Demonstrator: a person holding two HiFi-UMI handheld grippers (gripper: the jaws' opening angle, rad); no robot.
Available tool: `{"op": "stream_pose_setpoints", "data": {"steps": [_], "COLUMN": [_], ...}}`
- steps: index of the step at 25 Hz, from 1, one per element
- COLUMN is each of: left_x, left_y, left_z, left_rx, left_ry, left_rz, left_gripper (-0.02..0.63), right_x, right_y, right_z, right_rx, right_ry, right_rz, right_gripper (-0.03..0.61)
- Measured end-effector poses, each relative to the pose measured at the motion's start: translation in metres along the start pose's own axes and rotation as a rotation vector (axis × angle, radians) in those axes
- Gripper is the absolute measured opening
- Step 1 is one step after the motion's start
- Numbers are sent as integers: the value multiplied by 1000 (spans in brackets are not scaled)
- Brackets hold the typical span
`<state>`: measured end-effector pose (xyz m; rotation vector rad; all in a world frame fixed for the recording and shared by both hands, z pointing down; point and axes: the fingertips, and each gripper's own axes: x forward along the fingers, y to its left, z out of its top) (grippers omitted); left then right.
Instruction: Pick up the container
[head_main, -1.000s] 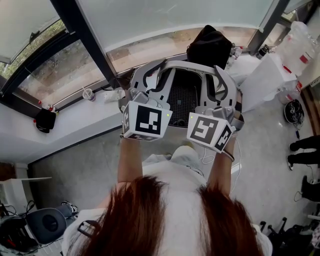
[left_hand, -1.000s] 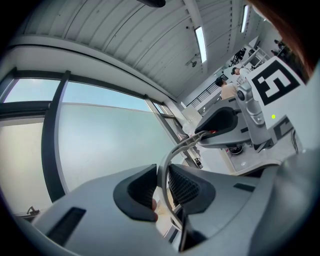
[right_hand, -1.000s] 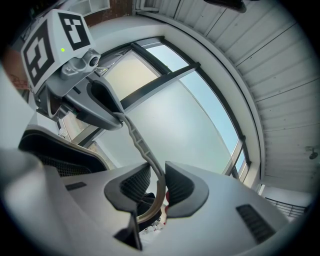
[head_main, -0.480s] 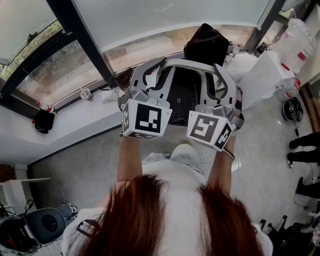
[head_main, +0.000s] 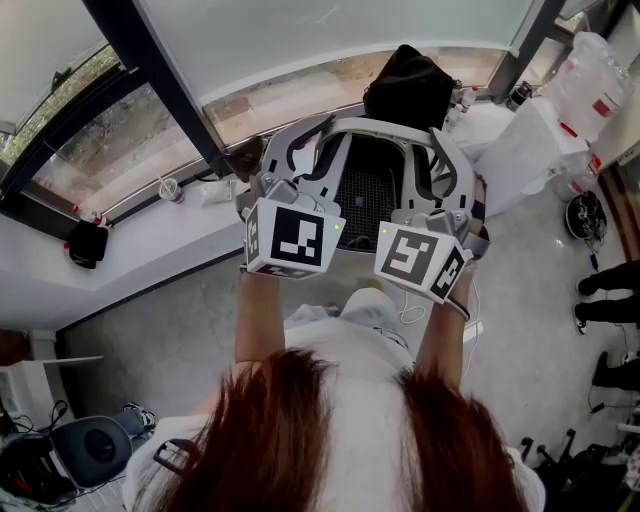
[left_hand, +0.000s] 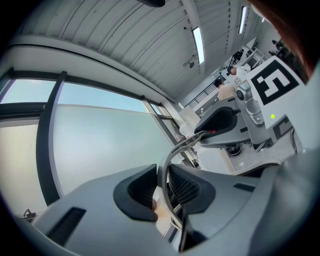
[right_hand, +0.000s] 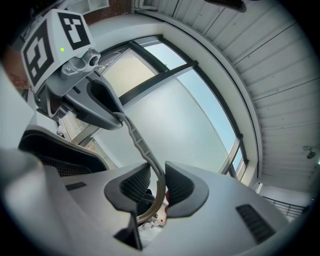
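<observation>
Head view: I hold the grey plastic mesh-bottomed container (head_main: 365, 192) level; left gripper (left_hand: 161, 188) and right gripper (right_hand: 157, 187) each clamp its thin rim (left_hand: 163, 167), opposite sides, for balance, I judge

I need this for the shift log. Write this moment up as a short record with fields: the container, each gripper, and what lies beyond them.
Object: grey plastic container with a dark mesh inside, held up in front of the person
Left gripper: jaws closed on the container's thin rim
Right gripper: jaws closed on the rim at the opposite side
Beyond: black bag by the window, white ledge below the glass
</observation>
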<state>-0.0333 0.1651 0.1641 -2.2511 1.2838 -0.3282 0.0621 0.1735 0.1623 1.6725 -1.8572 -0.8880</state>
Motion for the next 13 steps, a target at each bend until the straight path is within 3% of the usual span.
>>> {"op": "stream_pose_setpoints", "data": {"steps": [13], "left_x": [0], "left_y": [0], "left_z": [-1], "left_rx": [1], "left_ry": [-2], "left_rz": [-15], "left_gripper": [84], "right_x": [-1], "right_y": [1], "right_z": [1], "right_rx": [0], "right_ry": [10], "right_rz": [-6], "right_gripper": [103]}}
